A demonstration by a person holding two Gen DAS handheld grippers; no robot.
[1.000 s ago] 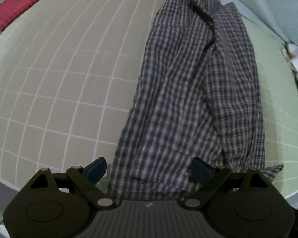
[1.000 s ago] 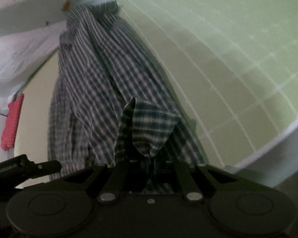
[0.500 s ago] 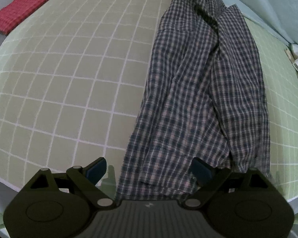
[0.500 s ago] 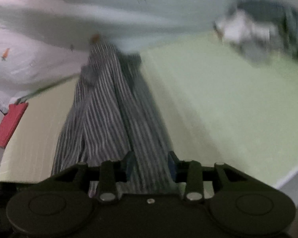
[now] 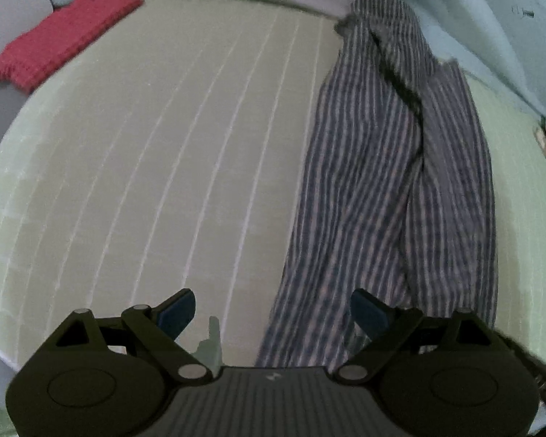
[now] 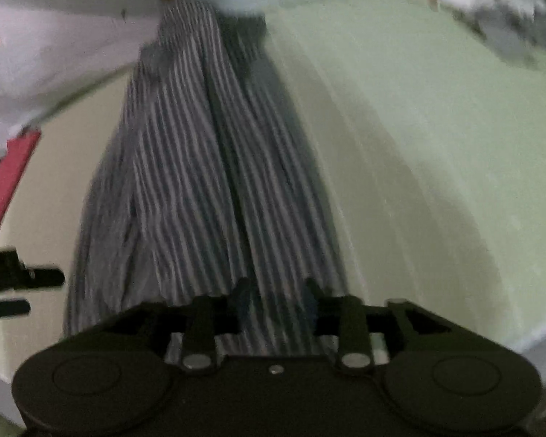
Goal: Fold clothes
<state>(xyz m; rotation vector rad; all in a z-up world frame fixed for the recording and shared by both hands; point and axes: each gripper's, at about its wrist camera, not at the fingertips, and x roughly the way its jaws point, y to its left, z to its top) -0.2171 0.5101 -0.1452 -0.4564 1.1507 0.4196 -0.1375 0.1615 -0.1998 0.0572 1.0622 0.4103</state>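
Observation:
A blue-and-white checked shirt (image 5: 393, 189) lies in a long narrow strip on the green gridded mat (image 5: 145, 182), running away from me; both views are motion-blurred. My left gripper (image 5: 273, 313) is open and empty, its blue pads wide apart at the shirt's near left edge. The shirt also shows in the right wrist view (image 6: 207, 182). My right gripper (image 6: 276, 302) is open with a narrow gap and holds nothing, just above the shirt's near end. The left gripper's edge shows at the far left of the right wrist view (image 6: 7, 284).
A folded red knit garment (image 5: 62, 40) lies at the mat's far left corner, also seen in the right wrist view (image 6: 7, 178). A crumpled pile of clothes (image 6: 491, 14) sits at the far right. Pale bedding (image 5: 473, 18) borders the mat's far side.
My right gripper has let go of the shirt's corner and opened; it has pulled back over the near end. Both cameras have moved, and the left view has shifted left of the shirt.

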